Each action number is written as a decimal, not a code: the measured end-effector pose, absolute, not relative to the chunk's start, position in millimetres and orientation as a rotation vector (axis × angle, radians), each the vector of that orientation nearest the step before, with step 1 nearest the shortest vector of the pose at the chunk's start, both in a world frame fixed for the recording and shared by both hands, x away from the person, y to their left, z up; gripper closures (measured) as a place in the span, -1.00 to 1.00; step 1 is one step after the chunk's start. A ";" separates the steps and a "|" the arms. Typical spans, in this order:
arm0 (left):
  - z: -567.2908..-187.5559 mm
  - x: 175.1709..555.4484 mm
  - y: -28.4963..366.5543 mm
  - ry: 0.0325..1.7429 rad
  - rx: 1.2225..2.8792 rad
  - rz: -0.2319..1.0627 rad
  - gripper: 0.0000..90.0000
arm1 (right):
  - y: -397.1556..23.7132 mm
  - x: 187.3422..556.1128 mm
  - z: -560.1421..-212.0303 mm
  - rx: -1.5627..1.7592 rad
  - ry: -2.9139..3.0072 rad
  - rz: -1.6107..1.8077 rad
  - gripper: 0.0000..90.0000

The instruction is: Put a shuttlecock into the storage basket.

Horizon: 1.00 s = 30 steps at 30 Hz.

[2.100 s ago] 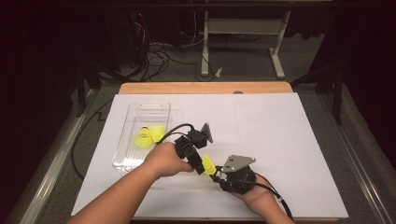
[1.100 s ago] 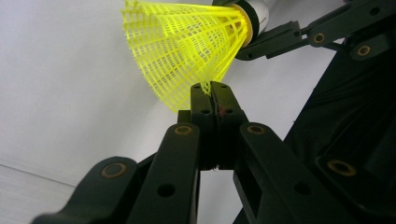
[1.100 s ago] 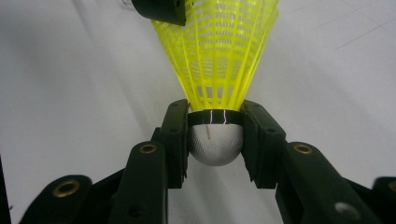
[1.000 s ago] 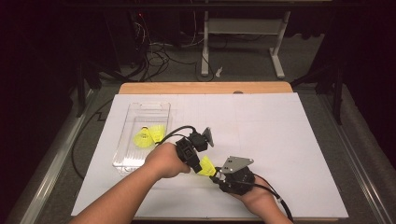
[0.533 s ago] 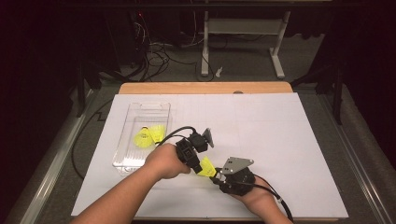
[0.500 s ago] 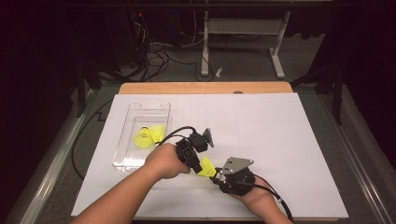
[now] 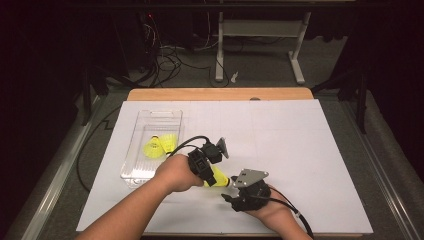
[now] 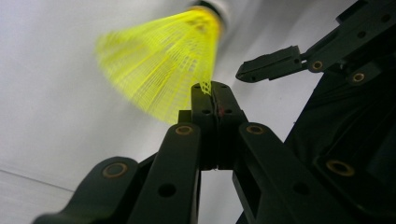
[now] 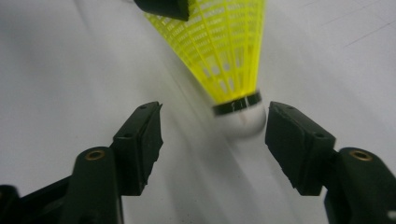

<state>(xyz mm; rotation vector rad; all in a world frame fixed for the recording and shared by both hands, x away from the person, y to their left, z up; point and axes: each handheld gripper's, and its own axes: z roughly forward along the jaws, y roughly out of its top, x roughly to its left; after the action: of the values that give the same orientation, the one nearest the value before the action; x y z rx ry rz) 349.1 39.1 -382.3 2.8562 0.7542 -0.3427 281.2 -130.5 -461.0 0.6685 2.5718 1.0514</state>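
Yellow shuttlecock, high view: the shuttlecock [image 7: 217, 177] is seen near the desk's [image 7: 300, 150] front edge, between the two grippers and well apart from the tray.
Left gripper, high view: the left gripper [image 7: 206, 165] is held at the shuttlecock's skirt end.
Right gripper, high view: the right gripper [image 7: 235, 192] is held just beside the cork end, with its grey plate on top.
Tray, high view: two more yellow shuttlecocks [image 7: 159, 145] are seen lying in the clear tray [image 7: 150, 117] at the desk's left.
Left fingers, left gripper view: the fingers [image 8: 212, 100] are pressed together on the edge of the yellow mesh skirt [image 8: 159, 65]; the shuttlecock is held up over the white desk.
Right fingers, right gripper view: the fingers [image 9: 140, 140] have just been opening and are parted; the white cork [image 9: 243, 122] is seen between them, close to one pad and clear of the other, and is not gripped.
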 end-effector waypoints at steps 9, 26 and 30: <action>-379.2 350.1 43.4 0.762 2.845 -0.338 1.00 | -131.5 281.8 -460.3 0.716 2.525 1.074 -0.65; -375.8 352.8 51.2 0.799 2.835 -0.310 1.00 | -168.2 287.5 -439.7 0.872 2.354 1.190 -1.00; -375.0 353.5 52.8 0.795 2.838 -0.308 1.00 | -181.5 286.2 -435.5 0.901 2.311 1.190 -1.00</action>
<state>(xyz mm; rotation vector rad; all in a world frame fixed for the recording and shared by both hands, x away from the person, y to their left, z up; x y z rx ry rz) 353.5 52.8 -375.0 2.8377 0.7955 -0.3082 286.2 -181.5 -435.5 0.9010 2.3109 1.1905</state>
